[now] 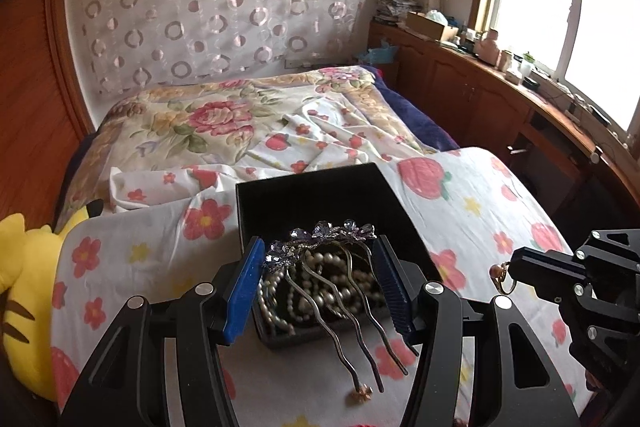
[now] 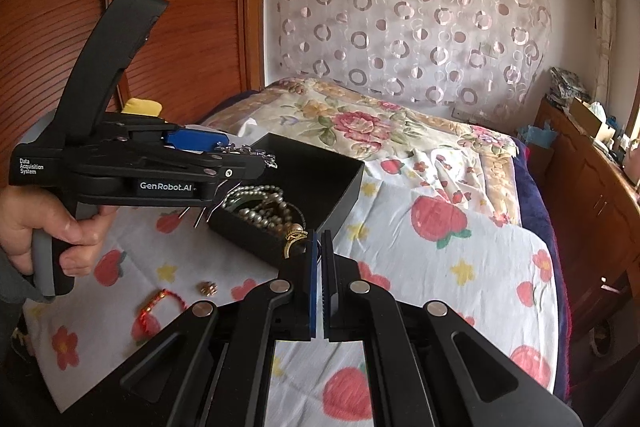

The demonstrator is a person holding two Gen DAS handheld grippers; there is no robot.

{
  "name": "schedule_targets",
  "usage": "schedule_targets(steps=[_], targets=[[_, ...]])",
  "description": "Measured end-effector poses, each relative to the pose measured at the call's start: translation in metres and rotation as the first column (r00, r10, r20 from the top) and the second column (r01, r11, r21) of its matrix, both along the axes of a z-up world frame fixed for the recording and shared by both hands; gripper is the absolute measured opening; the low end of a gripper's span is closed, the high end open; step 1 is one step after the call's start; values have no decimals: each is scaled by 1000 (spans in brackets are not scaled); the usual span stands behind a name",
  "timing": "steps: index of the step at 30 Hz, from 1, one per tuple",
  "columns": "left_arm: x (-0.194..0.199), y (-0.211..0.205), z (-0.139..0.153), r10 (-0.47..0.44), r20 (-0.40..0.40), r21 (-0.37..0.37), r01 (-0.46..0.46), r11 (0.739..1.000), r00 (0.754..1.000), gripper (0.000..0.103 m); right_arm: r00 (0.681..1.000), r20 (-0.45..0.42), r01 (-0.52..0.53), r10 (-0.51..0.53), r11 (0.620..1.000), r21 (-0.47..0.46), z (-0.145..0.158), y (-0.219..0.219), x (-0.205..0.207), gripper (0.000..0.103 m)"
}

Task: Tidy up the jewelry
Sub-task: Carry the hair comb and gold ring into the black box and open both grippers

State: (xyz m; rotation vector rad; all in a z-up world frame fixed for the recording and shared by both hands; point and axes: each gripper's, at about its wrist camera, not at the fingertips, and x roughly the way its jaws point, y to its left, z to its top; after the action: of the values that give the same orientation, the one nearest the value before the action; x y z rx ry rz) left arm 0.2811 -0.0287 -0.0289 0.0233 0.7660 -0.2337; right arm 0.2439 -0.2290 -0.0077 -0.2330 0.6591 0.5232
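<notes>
Left gripper (image 1: pixel 320 267) pinching the jeweled hair comb (image 1: pixel 320 259), right gripper (image 2: pixel 319 239) clamped on a gold ring (image 2: pixel 294 241).
Both hover right over the black box (image 1: pixel 312 195) of pearls (image 1: pixel 280 291) on the flowery sheet (image 1: pixel 480 195).

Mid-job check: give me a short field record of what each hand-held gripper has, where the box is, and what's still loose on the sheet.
left hand-held gripper: shut on the hair comb, crystal flowers on top, prongs hanging toward the camera
right hand-held gripper: shut on the gold ring, which has a pearl
jewelry box: black, open, on the flowered sheet
in box: pearl strands
loose on sheet: red bracelet, small gold piece
carried items: both above or beside the box, not yet set down
</notes>
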Motion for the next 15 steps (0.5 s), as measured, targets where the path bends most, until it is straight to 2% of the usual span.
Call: schedule_targets(steps=[9, 13, 15], targets=[[4, 11, 0, 35, 6, -24, -34, 999, 999, 55, 1000, -12, -12, 12, 1000, -6, 0, 14, 18, 2], [-7, 25, 5, 59, 30, -42, -57, 997, 998, 64, 1000, -16, -22, 22, 1000, -9, -3, 25, 28, 2], [-16, 33, 6, 66, 36, -48, -64, 997, 997, 64, 999, -29, -27, 27, 1000, -8, -7, 31, 35, 2]])
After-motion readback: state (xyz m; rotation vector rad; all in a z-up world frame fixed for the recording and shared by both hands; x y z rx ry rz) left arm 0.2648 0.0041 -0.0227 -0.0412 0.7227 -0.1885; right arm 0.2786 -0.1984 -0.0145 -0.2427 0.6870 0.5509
